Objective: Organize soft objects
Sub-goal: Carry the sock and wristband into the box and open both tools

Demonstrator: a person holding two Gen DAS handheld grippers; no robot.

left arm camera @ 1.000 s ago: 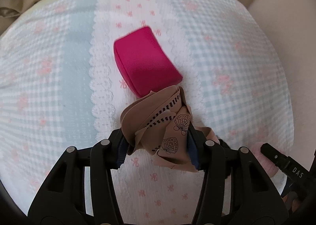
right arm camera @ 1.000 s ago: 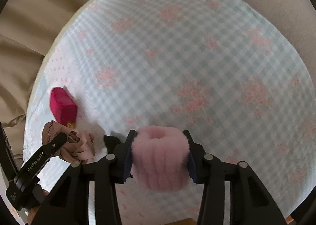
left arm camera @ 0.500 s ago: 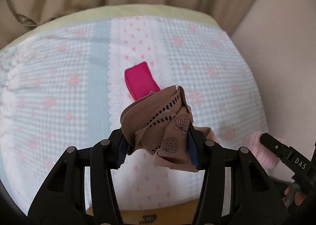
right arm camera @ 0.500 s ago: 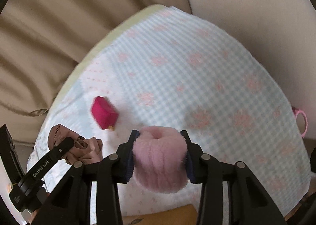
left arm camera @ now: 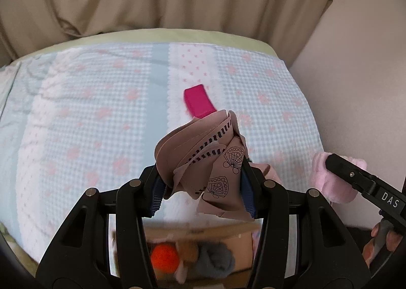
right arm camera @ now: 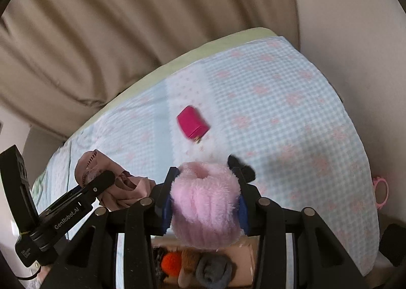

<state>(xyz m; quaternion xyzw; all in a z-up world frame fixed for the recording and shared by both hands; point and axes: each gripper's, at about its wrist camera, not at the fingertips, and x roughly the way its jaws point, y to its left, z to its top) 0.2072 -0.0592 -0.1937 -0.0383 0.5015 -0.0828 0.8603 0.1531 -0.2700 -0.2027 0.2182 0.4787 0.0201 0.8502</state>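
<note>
plainly, both tools are loaded. the left gripper (left arm camera: pixel 201 182) is clamped on a bunched brown scarf (left arm camera: pixel 203 159) printed with black fan shapes, its folds spilling above and below the pads; the right gripper (right arm camera: pixel 204 209) is squeezed on a fluffy pink sock roll (right arm camera: pixel 205 205), which bulges out past the pads on every side. both are held clear above the bed cover (left arm camera: pixel 88 116) — a pale blue check with pink flowers — and a cardboard box (right arm camera: pixel 243 256) shows below the fingers, already holding an orange pom-pom (right arm camera: pixel 171 262), a grey sock (right arm camera: pixel 213 271) and something brown between them.

handling looks easy on weight and hard on shape. the scarf is thin and slick-looking, so a loose corner can slide out or snag on the box edge; a pinch across the thickest bundle, as now, is the safest hold. the pink roll is springy, light and unbreakable — grip its middle, since an end grip would likely let it unroll.

a magenta case (left arm camera: pixel 199 102) lies on the white strip of the cover, well apart from both tools. it looks firmer-sided, so i would take it across its short sides. a pink ring (right arm camera: pixel 380 191) lies at the bed's edge.
</note>
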